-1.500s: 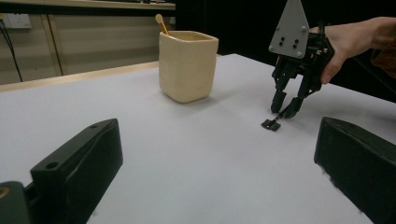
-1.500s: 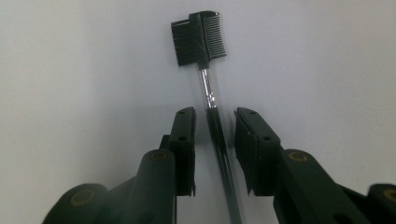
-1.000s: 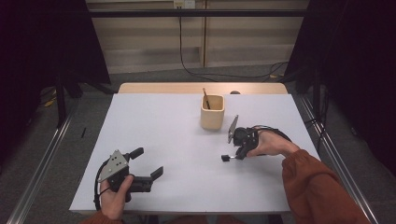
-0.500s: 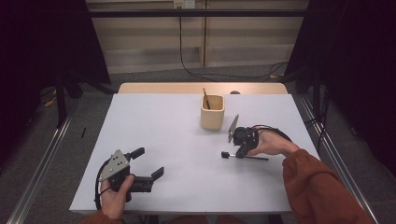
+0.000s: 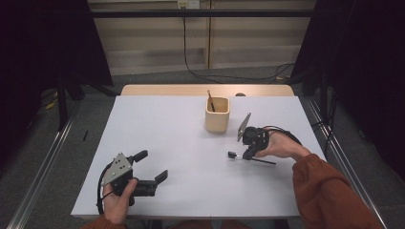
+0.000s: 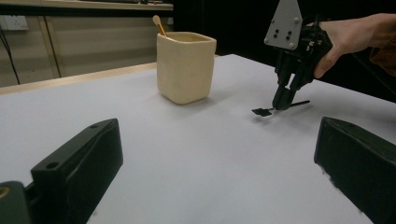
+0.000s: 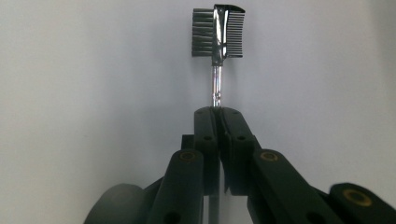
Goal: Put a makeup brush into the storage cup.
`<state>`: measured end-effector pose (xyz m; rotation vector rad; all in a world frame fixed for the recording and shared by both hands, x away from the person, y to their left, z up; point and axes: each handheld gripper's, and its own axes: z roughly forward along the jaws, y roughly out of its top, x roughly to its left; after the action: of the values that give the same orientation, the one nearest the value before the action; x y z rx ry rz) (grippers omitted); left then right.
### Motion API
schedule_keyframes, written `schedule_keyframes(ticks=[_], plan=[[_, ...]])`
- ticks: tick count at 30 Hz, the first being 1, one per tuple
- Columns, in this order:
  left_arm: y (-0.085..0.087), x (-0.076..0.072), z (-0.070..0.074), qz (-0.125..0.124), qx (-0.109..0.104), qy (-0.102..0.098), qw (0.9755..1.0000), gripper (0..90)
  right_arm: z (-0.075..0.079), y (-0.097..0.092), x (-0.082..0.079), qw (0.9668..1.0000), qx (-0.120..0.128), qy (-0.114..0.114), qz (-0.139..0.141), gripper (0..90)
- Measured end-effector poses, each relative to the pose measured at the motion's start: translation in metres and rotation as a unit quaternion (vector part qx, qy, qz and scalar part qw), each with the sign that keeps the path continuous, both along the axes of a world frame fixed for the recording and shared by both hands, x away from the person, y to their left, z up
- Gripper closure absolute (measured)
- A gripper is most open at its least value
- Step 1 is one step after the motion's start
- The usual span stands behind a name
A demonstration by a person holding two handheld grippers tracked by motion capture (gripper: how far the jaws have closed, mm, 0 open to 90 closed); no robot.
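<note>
Two jaws of the right gripper [image 7: 217,114] pinch the brow brush [image 7: 217,35] by its thin metal stem, flat on the white table [image 5: 167,124], at four o'clock from the cream rounded-square cup [image 5: 217,114]; that close view reveals bristles and comb teeth. Left gripper [image 5: 149,167]: jaws spread, nothing between.

One beige cup [image 5: 217,115] stands on the counter [image 5: 162,129]; one stick [image 5: 210,100] inside it, one brow brush [image 5: 250,159] near it, two hand-held grippers: left [image 5: 153,166], right [image 5: 246,155].
</note>
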<state>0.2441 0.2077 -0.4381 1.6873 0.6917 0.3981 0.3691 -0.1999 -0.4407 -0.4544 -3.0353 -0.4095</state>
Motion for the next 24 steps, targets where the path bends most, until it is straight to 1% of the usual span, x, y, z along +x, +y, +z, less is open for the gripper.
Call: schedule_keyframes(ticks=[1,2,5,6,8,9,10,11,12,13,14,16,17,18,19,21,22,23,24], plan=[[0.0,0.0,0.0,0.001,0.0,0.001,1.0,1.3,0.001,0.0,-0.001,1.0,0.0,0.002,-0.006,85.7],[0.001,0.0,0.0,0.003,-0.001,0.0,1.0,1.2,0.003,0.001,-0.002,1.0,0.0,0.001,-0.005,85.7],[0.001,0.0,0.0,0.006,-0.003,0.001,1.0,1.3,0.008,-0.001,-0.002,0.9997,0.018,-0.009,-0.014,85.7],[0.002,0.0,0.0,0.006,-0.001,0.001,1.0,1.3,0.009,-0.002,-0.001,0.9995,0.024,-0.013,-0.016,85.7],[0.002,0.0,0.0,0.004,-0.001,0.001,1.0,1.3,0.012,-0.005,0.0,0.9985,0.038,-0.016,-0.035,85.7],[0.003,0.0,0.0,0.004,0.0,-0.001,1.0,1.3,0.013,-0.006,0.0,0.998,0.045,-0.017,-0.041,85.7],[0.003,0.0,0.0,0.004,-0.001,-0.001,1.0,1.3,0.014,-0.008,0.001,0.9972,0.05,-0.025,-0.049,85.7],[0.003,0.0,0.0,0.005,-0.002,-0.001,1.0,1.3,0.015,-0.009,0.0,0.9965,0.053,-0.023,-0.06,85.7],[0.003,0.0,0.0,0.004,0.001,-0.001,1.0,1.3,0.015,-0.01,-0.001,0.996,0.062,-0.025,-0.06,85.7],[0.003,0.0,0.0,0.003,0.0,-0.001,1.0,1.3,0.016,-0.011,-0.003,0.9952,0.06,-0.028,-0.072,85.7],[0.002,0.0,0.0,0.003,-0.001,-0.003,1.0,1.3,0.015,-0.012,-0.004,0.995,0.062,-0.034,-0.07,85.7],[0.002,-0.001,0.0,0.004,-0.002,-0.004,1.0,1.4,0.016,-0.014,-0.008,0.9922,0.076,-0.055,-0.082,85.7],[0.001,0.0,0.0,0.005,-0.005,-0.002,1.0,1.4,0.017,-0.015,-0.009,0.9917,0.08,-0.057,-0.084,85.7],[0.001,0.0,0.0,0.006,-0.004,-0.001,1.0,1.4,0.017,-0.017,-0.011,0.9904,0.086,-0.061,-0.09,85.7],[0.002,0.0,0.0,0.006,-0.003,-0.003,1.0,1.5,0.018,-0.018,-0.012,0.9898,0.091,-0.06,-0.091,85.7],[0.002,0.0,0.0,0.006,-0.003,-0.001,1.0,1.4,0.02,-0.02,-0.014,0.9874,0.106,-0.066,-0.098,85.7],[0.002,0.0,0.0,0.008,-0.005,-0.001,1.0,1.4,0.021,-0.02,-0.014,0.9862,0.115,-0.063,-0.102,85.7],[0.002,0.0,0.001,0.009,-0.005,-0.001,1.0,1.4,0.022,-0.02,-0.016,0.9842,0.121,-0.07,-0.109,85.7],[0.002,0.0,0.001,0.008,-0.004,-0.002,1.0,1.4,0.022,-0.019,-0.018,0.983,0.12,-0.078,-0.115,85.7]])
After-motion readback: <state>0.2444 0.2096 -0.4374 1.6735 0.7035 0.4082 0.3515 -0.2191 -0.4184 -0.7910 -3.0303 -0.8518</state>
